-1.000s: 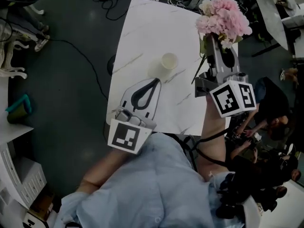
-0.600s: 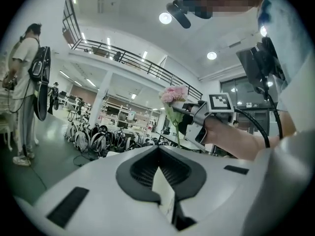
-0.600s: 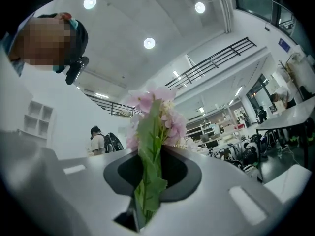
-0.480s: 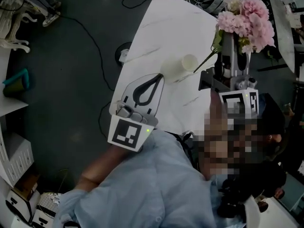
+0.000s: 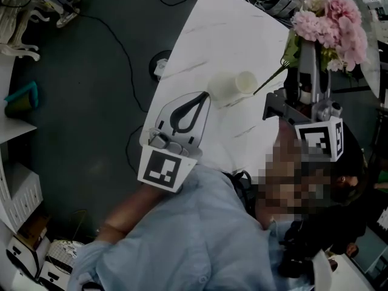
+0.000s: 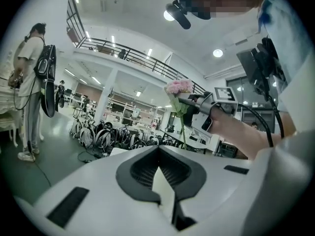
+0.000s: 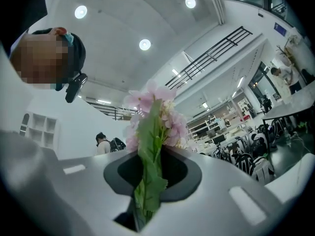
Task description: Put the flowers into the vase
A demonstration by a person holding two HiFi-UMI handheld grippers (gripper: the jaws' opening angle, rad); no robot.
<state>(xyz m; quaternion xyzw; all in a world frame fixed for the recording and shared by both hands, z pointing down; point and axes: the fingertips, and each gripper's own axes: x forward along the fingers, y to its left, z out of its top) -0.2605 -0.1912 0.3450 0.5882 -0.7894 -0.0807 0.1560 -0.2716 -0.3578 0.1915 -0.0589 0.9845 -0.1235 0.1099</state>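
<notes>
One bunch of flowers (image 5: 330,20) stands clamped by its stems in the jaws of the right gripper (image 5: 308,58), while the left gripper (image 5: 200,99) has its jaws together, empty, near the vase (image 5: 233,85).

The vase (image 5: 233,85) sat on the table (image 5: 206,35), near its middle; the left gripper (image 5: 199,99) lay just before it, over the table's near edge; the right gripper (image 5: 309,62) was right of the vase, at the table's right edge, with the flowers (image 5: 330,20) between its jaws, blooms beyond them, the stem (image 5: 270,80) ending just beside the vase; a cable (image 5: 124,59) lay on the floor (image 5: 79,132) left of the table.
</notes>
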